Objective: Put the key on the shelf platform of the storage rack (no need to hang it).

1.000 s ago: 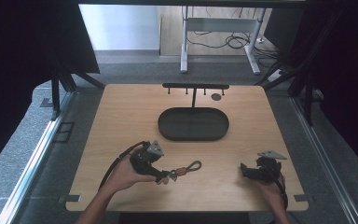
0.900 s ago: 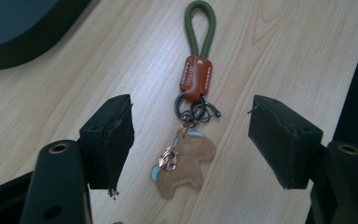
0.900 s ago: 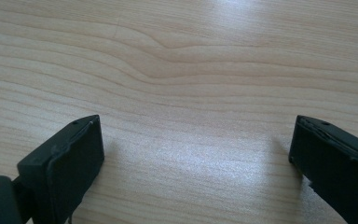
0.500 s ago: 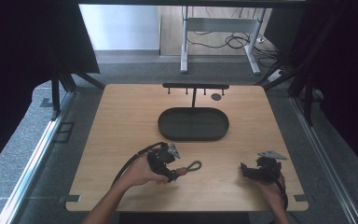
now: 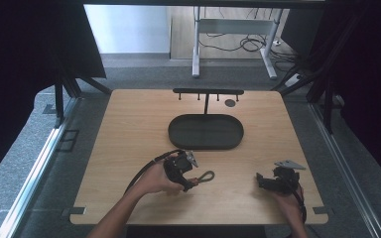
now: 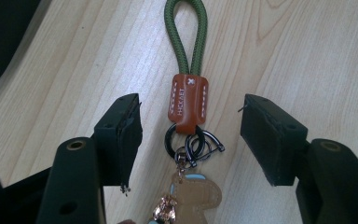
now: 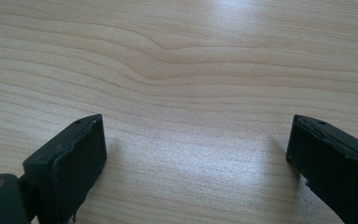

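Note:
A keychain (image 5: 207,175) lies on the wooden table near its front: a green cord loop (image 6: 185,35), a brown leather tab (image 6: 187,102), black rings (image 6: 192,144) and a tan charm (image 6: 193,196). My left gripper (image 5: 191,183) is low over it. In the left gripper view the jaws of the left gripper (image 6: 191,116) stand on either side of the tab and rings, with gaps on both sides and no pad touching. These jaws have just been closing, with the keychain between them. My right gripper (image 5: 262,182) rests at the front right, its jaws (image 7: 196,135) wide apart over bare wood.
A dark oval tray (image 5: 174,133) sits in the middle of the table. Behind it stands a low black rack with pegs (image 5: 207,91), and a small dark disc (image 5: 230,103) lies beside it. A cable trails from the left gripper toward the front edge.
My left gripper has moved right and slightly down to the keychain, and now straddles its ring end with narrower jaws. The right gripper has not moved.

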`<action>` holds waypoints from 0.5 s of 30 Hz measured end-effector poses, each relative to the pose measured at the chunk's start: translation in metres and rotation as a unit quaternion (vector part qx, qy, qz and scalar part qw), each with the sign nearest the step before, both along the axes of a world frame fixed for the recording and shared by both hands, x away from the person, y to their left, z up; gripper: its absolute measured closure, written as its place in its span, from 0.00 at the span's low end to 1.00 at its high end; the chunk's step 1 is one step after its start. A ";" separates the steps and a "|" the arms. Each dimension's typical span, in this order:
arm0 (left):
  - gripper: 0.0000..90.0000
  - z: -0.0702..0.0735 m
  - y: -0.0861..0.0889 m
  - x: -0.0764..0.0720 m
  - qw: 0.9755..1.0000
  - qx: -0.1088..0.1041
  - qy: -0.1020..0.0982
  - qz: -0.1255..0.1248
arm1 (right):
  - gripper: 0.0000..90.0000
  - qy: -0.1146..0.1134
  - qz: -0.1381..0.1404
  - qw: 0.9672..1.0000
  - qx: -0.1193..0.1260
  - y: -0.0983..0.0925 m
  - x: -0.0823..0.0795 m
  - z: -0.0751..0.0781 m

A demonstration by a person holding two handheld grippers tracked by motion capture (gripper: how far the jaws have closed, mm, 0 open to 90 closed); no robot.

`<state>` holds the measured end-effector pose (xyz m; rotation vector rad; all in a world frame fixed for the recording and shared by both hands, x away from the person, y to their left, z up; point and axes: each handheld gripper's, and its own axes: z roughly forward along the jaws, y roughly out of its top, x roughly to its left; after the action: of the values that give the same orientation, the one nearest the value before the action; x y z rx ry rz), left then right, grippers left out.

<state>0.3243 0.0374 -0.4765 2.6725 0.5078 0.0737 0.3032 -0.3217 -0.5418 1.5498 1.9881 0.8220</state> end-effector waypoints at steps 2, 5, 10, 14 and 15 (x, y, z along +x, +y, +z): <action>0.43 0.000 -0.001 0.000 1.000 0.002 0.000 -0.001 | 0.05 0.000 0.000 1.000 0.000 0.000 0.000 0.000; 0.45 -0.001 -0.004 -0.001 1.000 0.009 -0.002 -0.006 | 0.06 0.000 -0.002 1.000 0.000 0.000 0.000 0.000; 0.46 -0.004 -0.006 0.002 1.000 0.016 0.002 -0.009 | 0.06 -0.001 -0.003 1.000 0.000 0.000 0.000 0.000; 0.46 -0.008 -0.009 0.005 1.000 0.024 0.008 -0.009 | 0.07 -0.002 -0.003 1.000 0.000 0.000 0.000 0.000; 0.46 -0.008 -0.010 0.006 1.000 0.025 0.008 -0.010 | 0.07 -0.002 -0.003 1.000 0.000 0.000 0.000 0.000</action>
<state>0.3300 0.0275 -0.4849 2.7292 0.4917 0.0597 0.3029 -0.3219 -0.5417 1.5532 1.9792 0.8224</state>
